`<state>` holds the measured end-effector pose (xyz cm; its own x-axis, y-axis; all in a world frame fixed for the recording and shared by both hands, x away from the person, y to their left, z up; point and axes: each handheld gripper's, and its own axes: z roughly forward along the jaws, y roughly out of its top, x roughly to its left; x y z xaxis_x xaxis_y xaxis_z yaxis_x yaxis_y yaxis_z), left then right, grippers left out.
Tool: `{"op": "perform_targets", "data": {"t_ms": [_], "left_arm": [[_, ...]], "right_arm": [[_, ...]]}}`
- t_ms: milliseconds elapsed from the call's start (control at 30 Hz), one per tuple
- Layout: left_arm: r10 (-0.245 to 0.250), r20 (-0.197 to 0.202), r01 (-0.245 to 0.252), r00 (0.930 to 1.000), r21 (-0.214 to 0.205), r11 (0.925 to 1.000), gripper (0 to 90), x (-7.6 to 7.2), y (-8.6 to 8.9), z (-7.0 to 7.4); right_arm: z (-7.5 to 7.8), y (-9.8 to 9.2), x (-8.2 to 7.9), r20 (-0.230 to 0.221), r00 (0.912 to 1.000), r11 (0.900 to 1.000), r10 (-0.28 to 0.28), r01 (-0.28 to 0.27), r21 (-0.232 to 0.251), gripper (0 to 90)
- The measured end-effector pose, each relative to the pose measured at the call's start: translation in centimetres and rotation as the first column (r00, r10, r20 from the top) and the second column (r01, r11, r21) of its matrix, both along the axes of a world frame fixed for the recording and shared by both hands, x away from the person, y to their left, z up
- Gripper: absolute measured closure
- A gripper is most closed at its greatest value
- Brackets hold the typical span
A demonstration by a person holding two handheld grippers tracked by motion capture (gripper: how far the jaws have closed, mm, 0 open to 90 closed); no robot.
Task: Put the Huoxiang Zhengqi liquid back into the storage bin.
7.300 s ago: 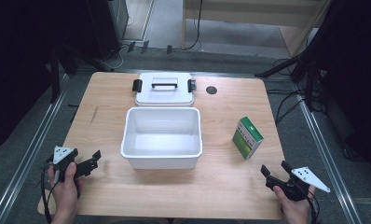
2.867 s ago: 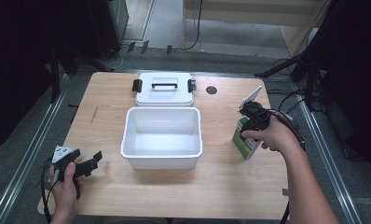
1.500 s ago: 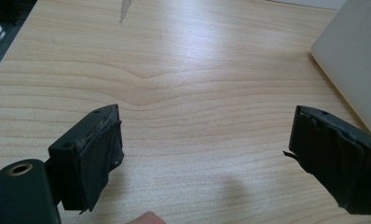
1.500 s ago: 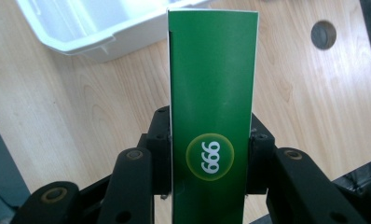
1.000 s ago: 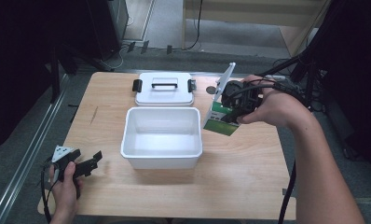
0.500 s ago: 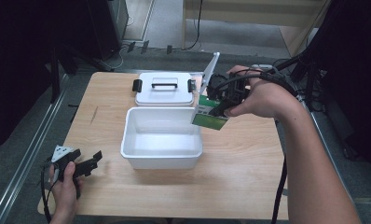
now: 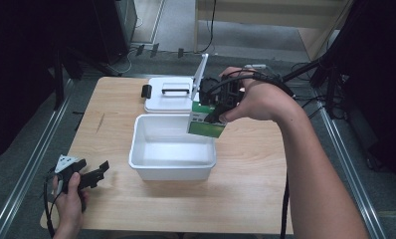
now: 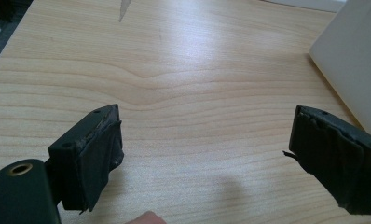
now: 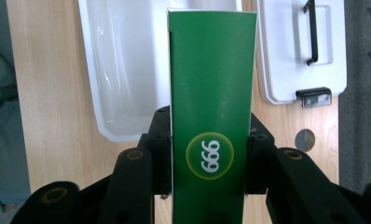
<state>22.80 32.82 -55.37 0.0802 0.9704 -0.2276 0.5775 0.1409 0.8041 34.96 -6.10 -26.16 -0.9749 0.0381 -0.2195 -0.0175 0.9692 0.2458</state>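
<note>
My right gripper (image 7: pixel 212 110) is shut on a green box (image 7: pixel 206 123) and holds it in the air over the right rim of the white tub (image 7: pixel 171 165). In the right gripper view the green box (image 9: pixel 212 88) stands between the two jaws, its round "999" mark facing the camera, with the white tub (image 9: pixel 123 56) below it. The left gripper (image 7: pixel 100 172) rests on the table near the front left corner, held by a hand. Its jaws stand open in the left gripper view, left gripper (image 8: pixel 204 156), with bare wood between them.
The tub's white lid (image 7: pixel 168 93) with a black handle and black side latches lies behind the tub. A round hole (image 9: pixel 305 139) sits in the wooden table (image 7: pixel 255 189). Metal rails run along both sides of the table. Cables trail at the back right.
The right gripper has carried the green box leftward from the table's right side to above the tub's right rim. The left gripper has stayed put.
</note>
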Motion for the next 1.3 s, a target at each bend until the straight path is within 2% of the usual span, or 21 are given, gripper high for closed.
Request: {"op": "perform_targets", "data": {"t_ms": [300, 400, 567, 900, 1067, 1300], "left_arm": [[-0.001, -0.002, 0.001, 1.0000, -0.005, 1.0000, 10.4, 0.0, 0.0, 0.0], [-0.001, -0.002, 0.001, 1.0000, -0.006, 1.0000, 10.4, 0.0, 0.1, 0.0], [0.000, -0.001, 0.000, 1.0000, -0.010, 1.0000, 10.4, 0.0, 0.1, 0.0], [0.001, 0.002, -0.001, 1.0000, -0.012, 0.9999, 10.4, 0.1, 0.1, 0.0], [0.000, 0.001, 0.000, 1.0000, -0.014, 0.9999, 10.4, 0.1, 0.1, 0.0], [0.001, -0.001, -0.001, 1.0000, -0.015, 0.9999, 10.4, 0.1, 0.1, 0.0]], "right_arm": [[-1.3, 2.0, 0.2, -0.023, 0.9982, 0.9981, 0.055, -0.056, -0.026, 63.9], [-1.8, 2.3, 0.4, -0.048, 0.9972, 0.9978, 0.058, -0.059, -0.032, 63.9], [-3.1, 2.5, 0.9, -0.059, 0.9946, 0.9949, 0.086, -0.089, -0.047, 63.9], [-5.0, 2.8, 1.3, -0.076, 0.9945, 0.9935, 0.071, -0.077, -0.084, 63.9], [-5.9, 3.1, 1.5, -0.074, 0.9934, 0.9913, 0.088, -0.094, -0.091, 63.8], [-7.4, 3.6, 1.7, -0.083, 0.9932, 0.9883, 0.081, -0.091, -0.122, 63.8]]}}
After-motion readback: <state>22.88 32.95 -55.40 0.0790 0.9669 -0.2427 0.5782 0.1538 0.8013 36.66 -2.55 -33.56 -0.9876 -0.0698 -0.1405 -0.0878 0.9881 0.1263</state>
